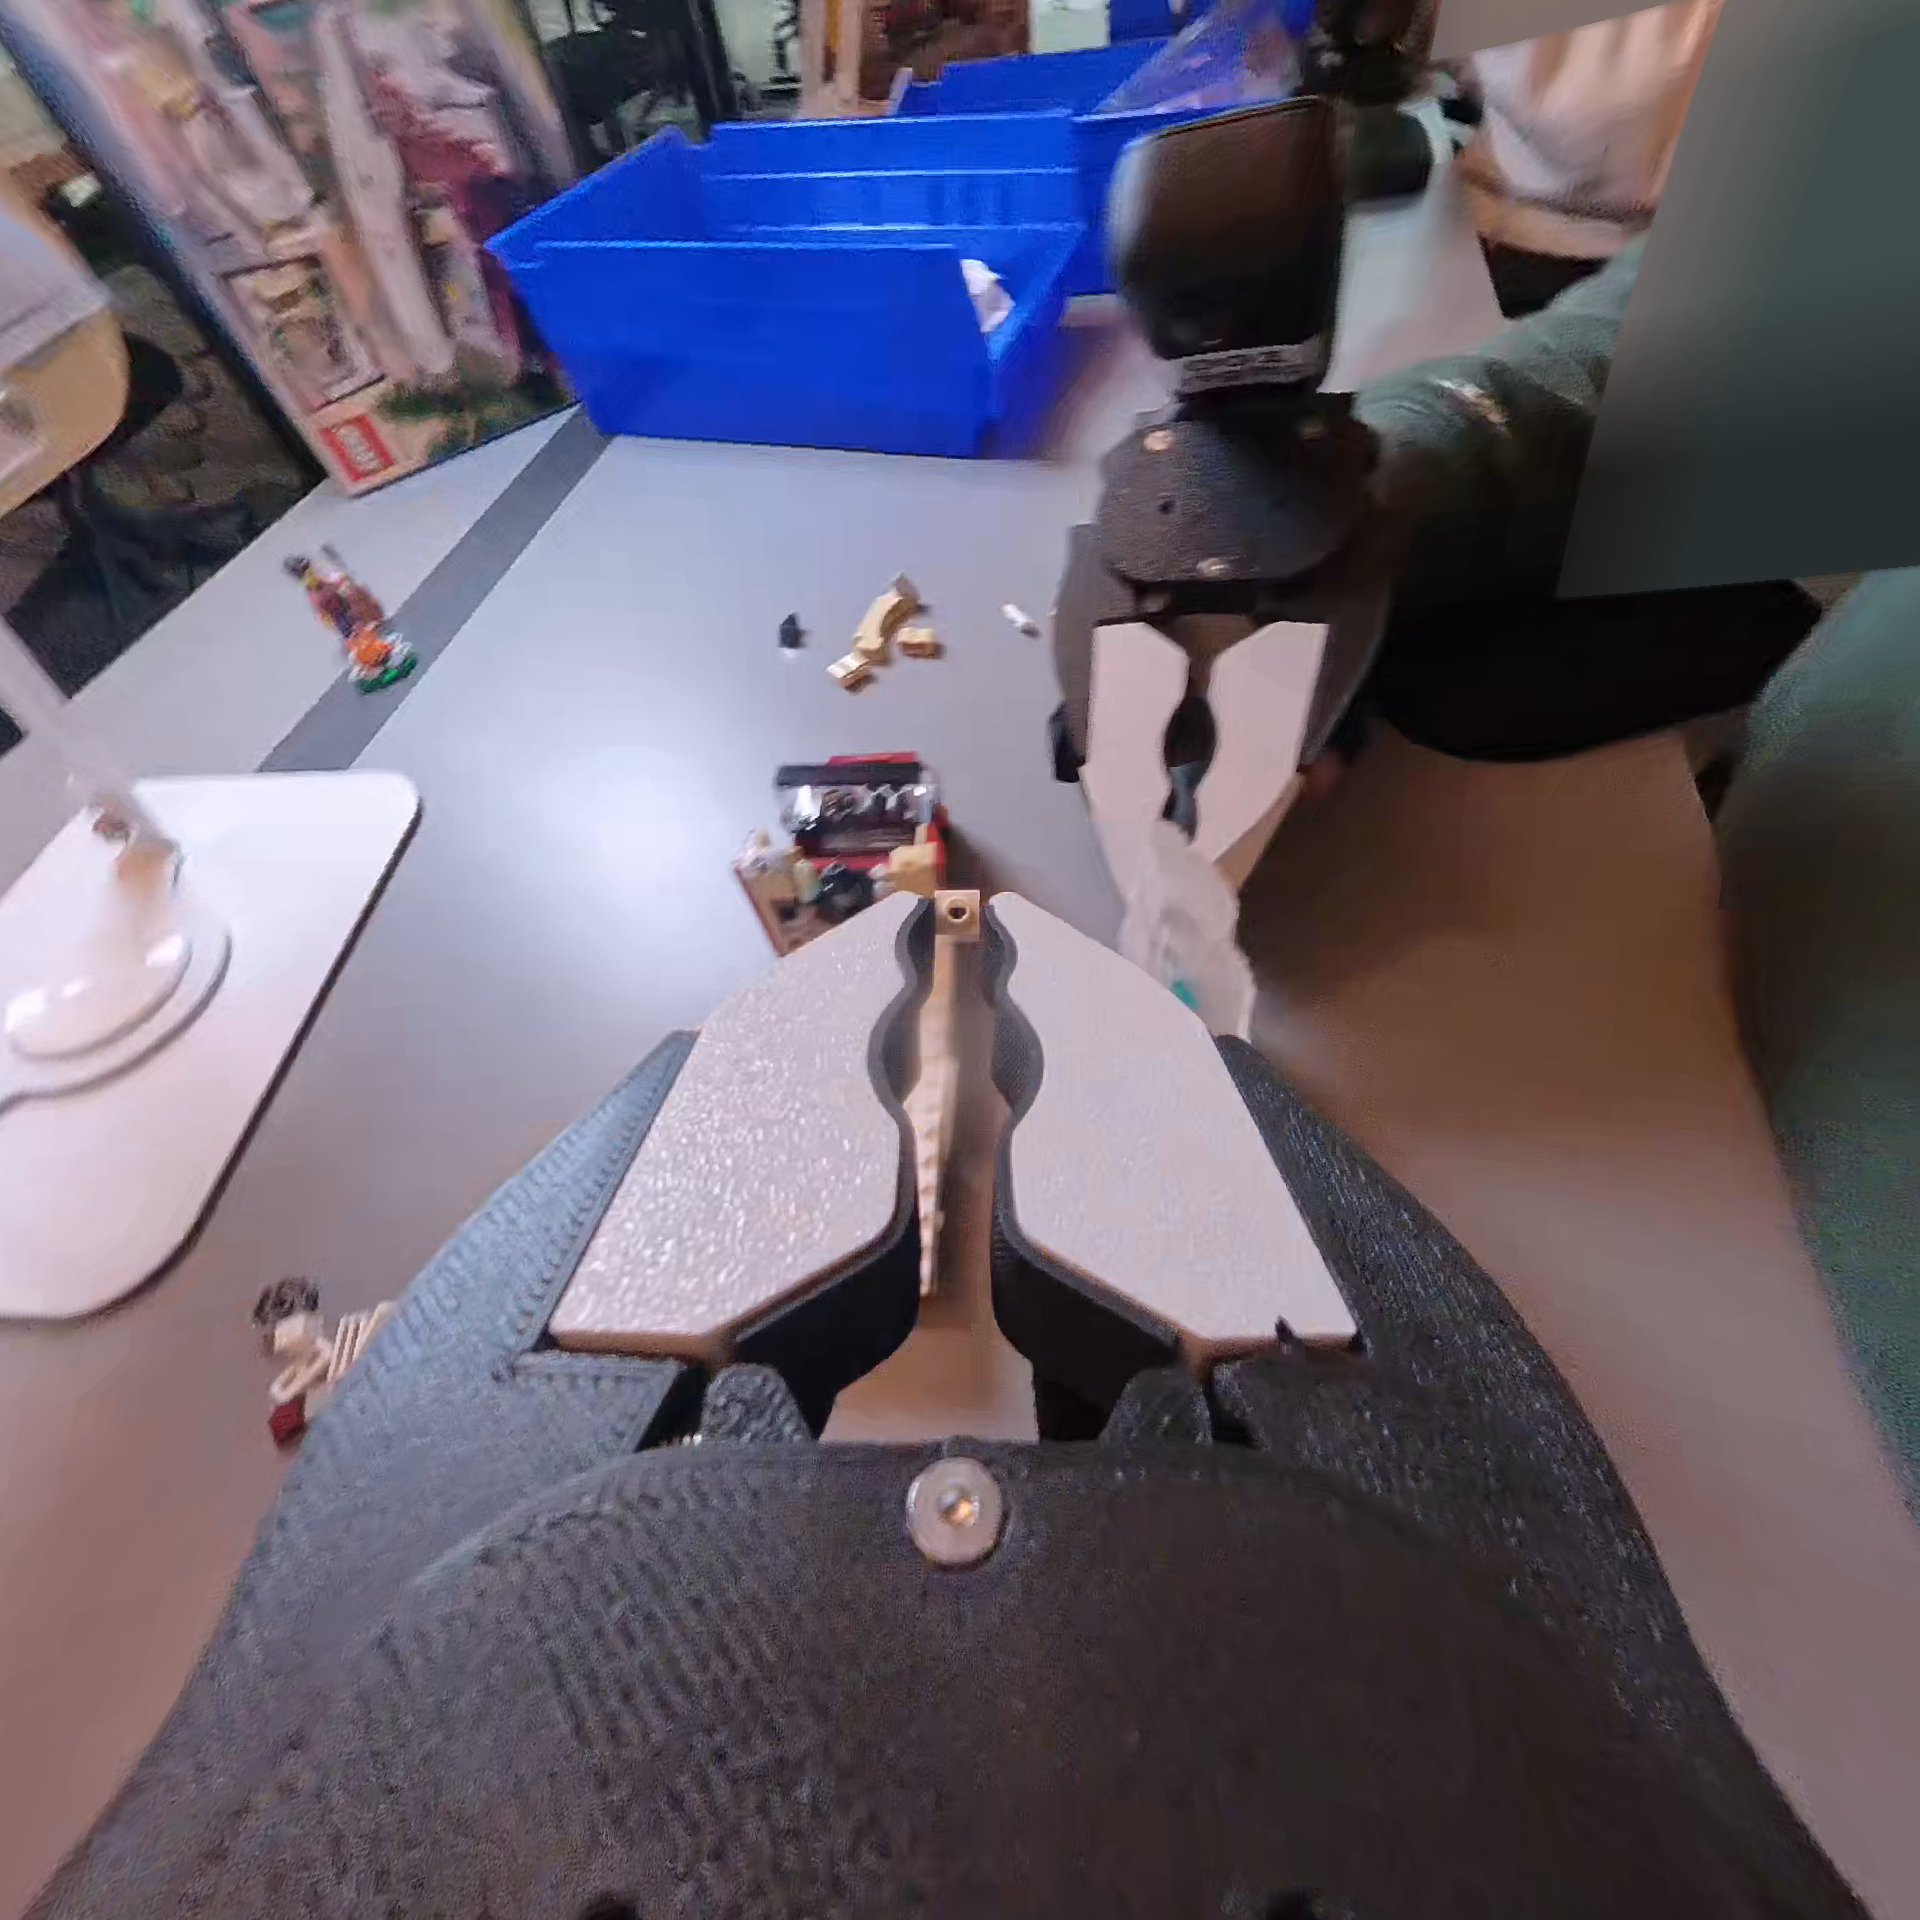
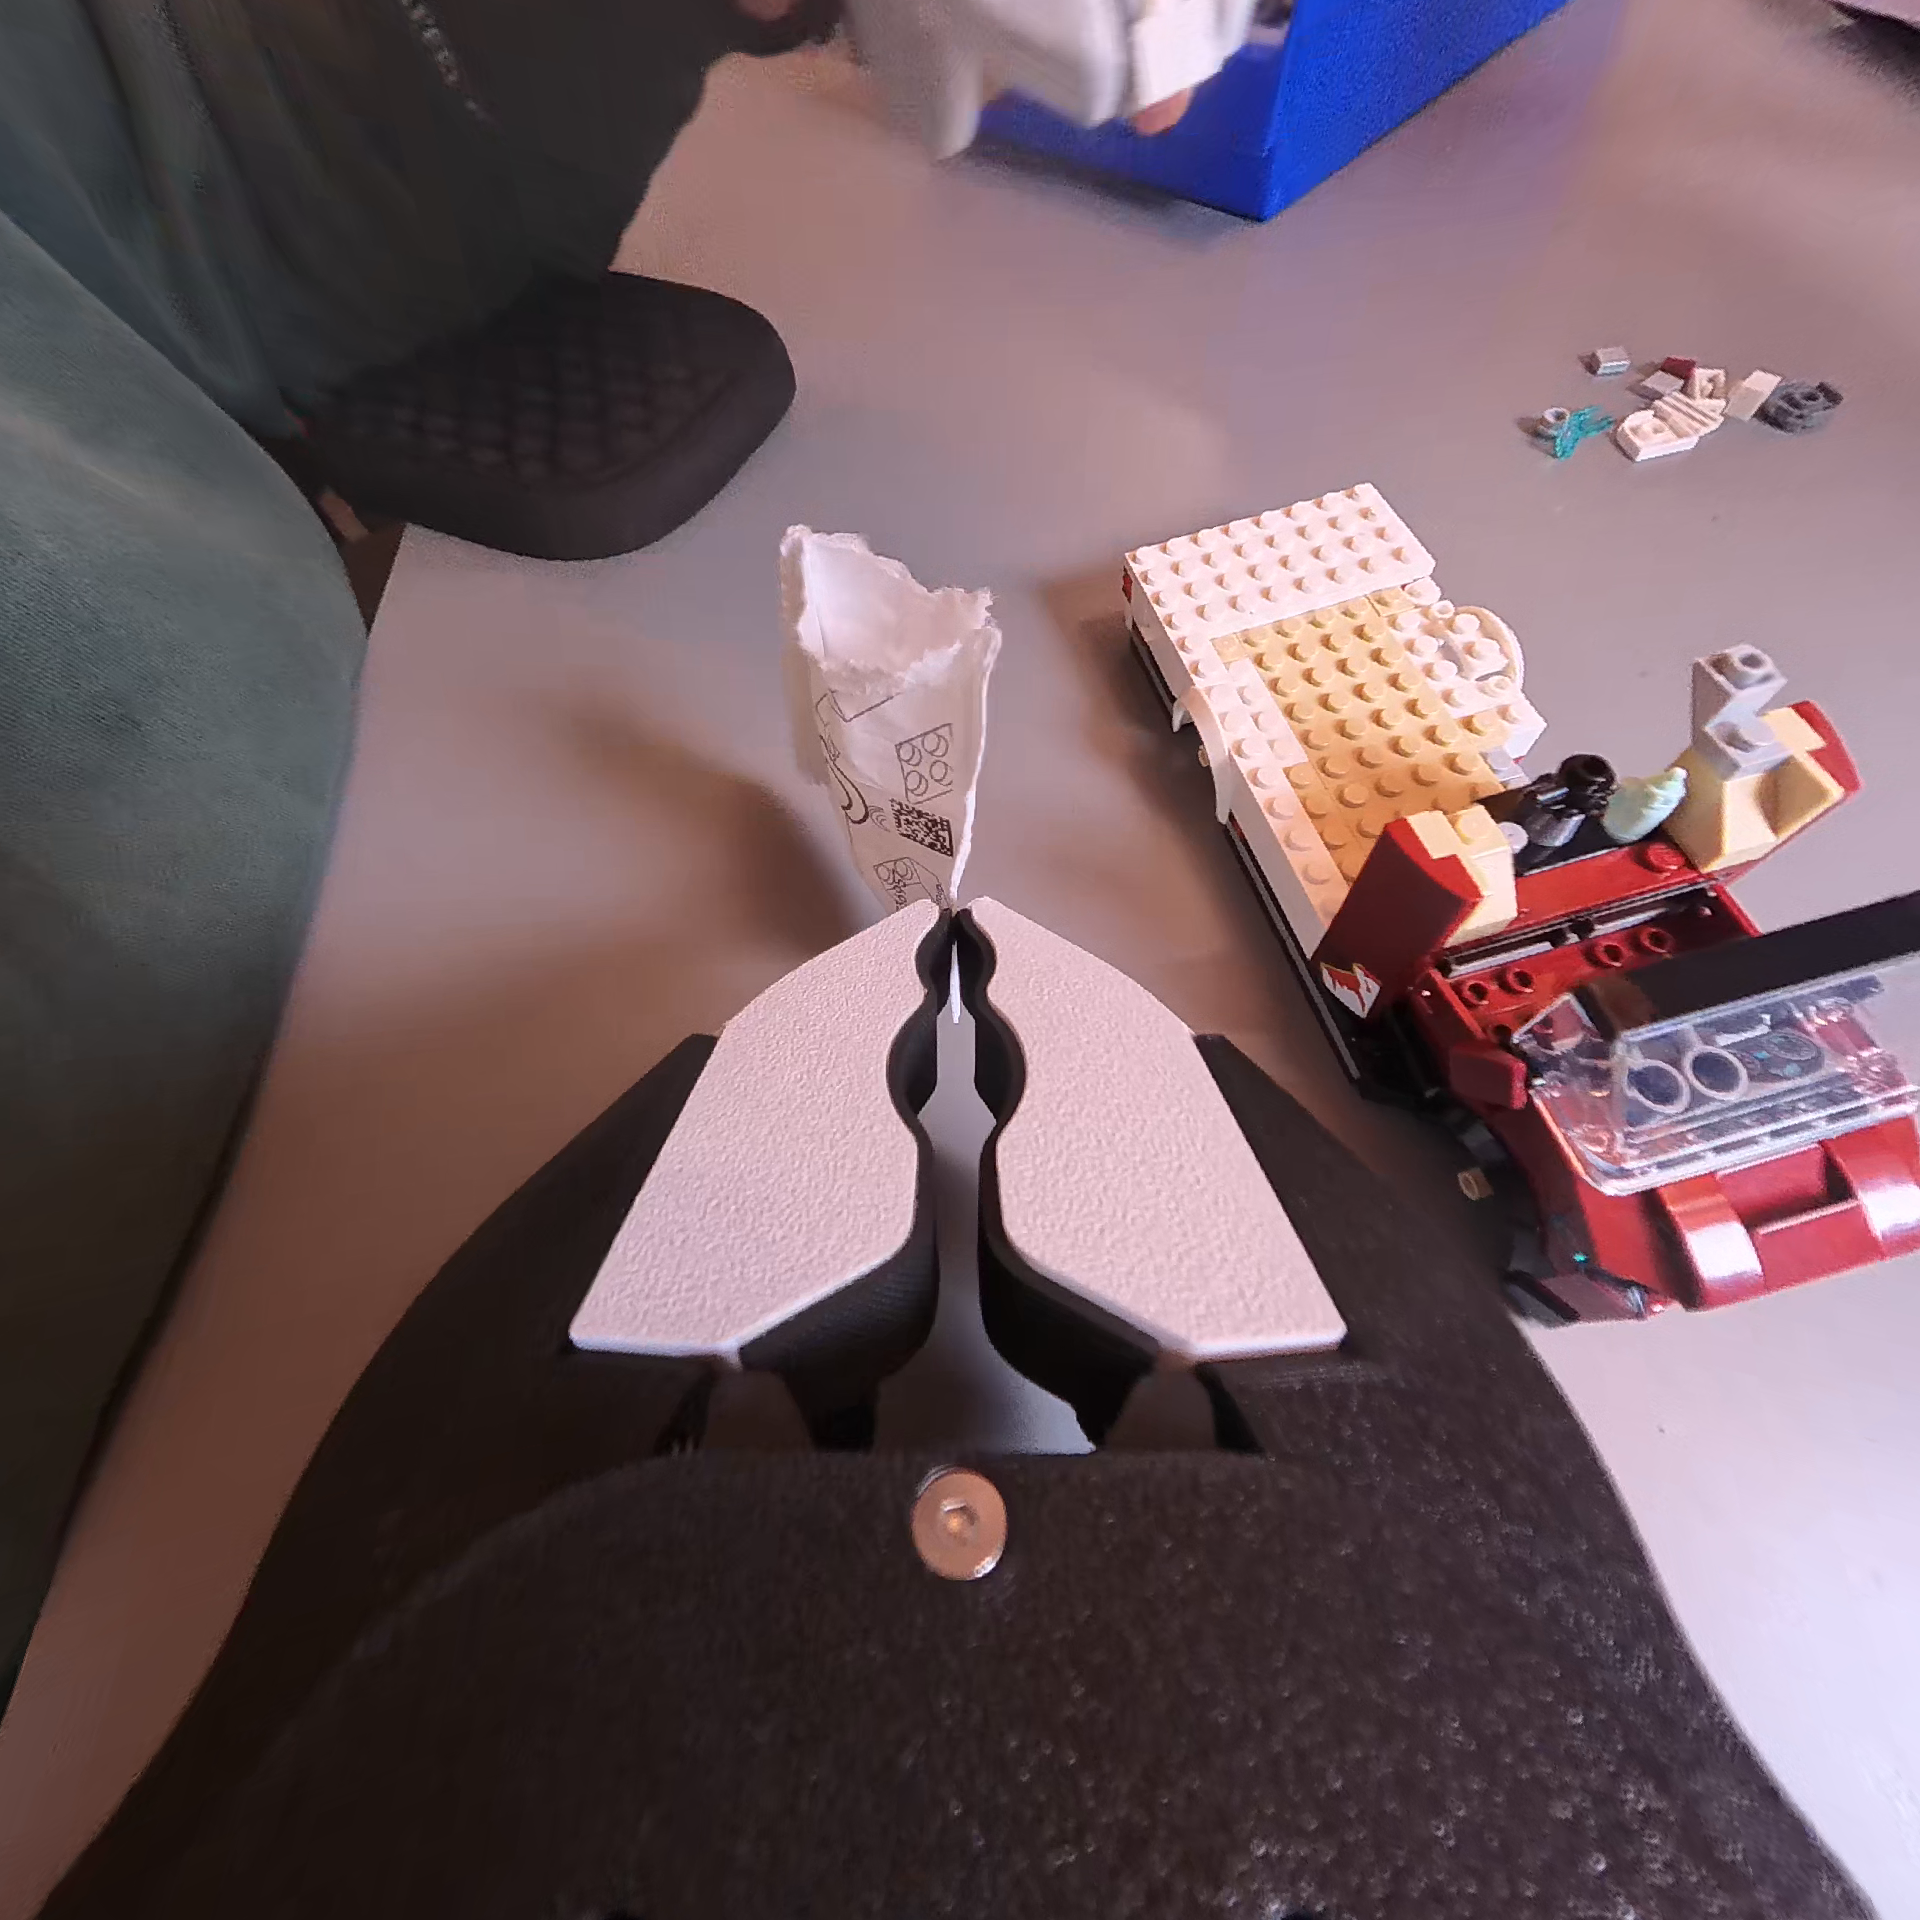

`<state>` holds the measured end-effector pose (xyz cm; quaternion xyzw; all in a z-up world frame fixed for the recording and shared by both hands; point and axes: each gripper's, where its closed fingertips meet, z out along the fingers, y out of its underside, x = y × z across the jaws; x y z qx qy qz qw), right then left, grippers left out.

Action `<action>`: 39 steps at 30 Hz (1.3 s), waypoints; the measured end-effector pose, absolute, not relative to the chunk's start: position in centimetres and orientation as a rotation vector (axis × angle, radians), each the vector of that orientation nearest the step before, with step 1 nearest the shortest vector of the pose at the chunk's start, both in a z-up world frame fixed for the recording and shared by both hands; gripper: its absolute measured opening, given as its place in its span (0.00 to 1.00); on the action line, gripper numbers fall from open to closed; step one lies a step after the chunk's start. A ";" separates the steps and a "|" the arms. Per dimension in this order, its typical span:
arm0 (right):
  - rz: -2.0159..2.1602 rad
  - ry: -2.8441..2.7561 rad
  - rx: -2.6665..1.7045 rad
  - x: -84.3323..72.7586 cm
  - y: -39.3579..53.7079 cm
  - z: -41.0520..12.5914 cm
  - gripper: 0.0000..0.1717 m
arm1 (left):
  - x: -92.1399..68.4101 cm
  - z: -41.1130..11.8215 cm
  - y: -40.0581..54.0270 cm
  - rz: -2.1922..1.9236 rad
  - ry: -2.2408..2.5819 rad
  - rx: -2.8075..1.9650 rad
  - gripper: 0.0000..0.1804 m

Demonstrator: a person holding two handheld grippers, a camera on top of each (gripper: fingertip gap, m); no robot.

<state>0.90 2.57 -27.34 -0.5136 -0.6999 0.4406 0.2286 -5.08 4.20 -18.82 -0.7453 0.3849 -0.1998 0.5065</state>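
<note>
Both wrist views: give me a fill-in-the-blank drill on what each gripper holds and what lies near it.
1. The left gripper is closed on a long ____-coloured brick piece.
2. The right gripper pinches a torn white ____ bag.
3. The brick vehicle on the table has a dark ____ body.

Missing words: tan; paper; red

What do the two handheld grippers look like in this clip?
Both match. The left gripper and right gripper have textured black printed bodies, a silver screw at centre, flat pale grey finger plates and wavy black inner pads. A green sleeve shows behind the right one.
</note>
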 end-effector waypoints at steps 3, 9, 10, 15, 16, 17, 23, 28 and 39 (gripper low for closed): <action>1.199 -1.934 -1.406 0.8 2.4 -27.6 0.01 | -1.6 -19.2 2.4 -0.503 1.076 -1.774 0.04; 1.219 -1.911 -1.396 0.8 2.4 -27.3 0.00 | -0.4 -22.1 1.6 -0.514 1.165 -1.851 0.08; 1.220 -1.909 -1.397 0.8 2.4 -27.3 0.00 | -0.3 -22.2 1.6 -0.512 1.172 -1.851 0.10; 1.243 -1.895 -1.384 0.7 2.5 -27.0 0.00 | -0.6 -21.9 1.5 -0.507 1.176 -1.833 0.15; 1.249 -1.892 -1.376 0.7 2.4 -26.9 0.00 | -1.1 -21.9 1.6 -0.494 1.178 -1.840 0.16; 1.249 -1.890 -1.371 0.8 2.5 -26.8 0.00 | -2.0 -21.7 2.1 -0.453 1.149 -1.850 0.16; 1.256 -1.895 -1.375 0.8 2.5 -26.9 0.01 | -16.0 -21.5 10.0 -0.124 0.429 -2.021 0.20; 1.245 -1.924 -1.362 0.9 2.1 -27.1 0.01 | -20.6 -29.3 11.9 -0.072 0.294 -2.298 0.27; 1.255 -1.939 -1.363 1.1 2.0 -27.2 0.01 | -20.2 -31.2 13.0 -0.083 0.405 -2.347 0.13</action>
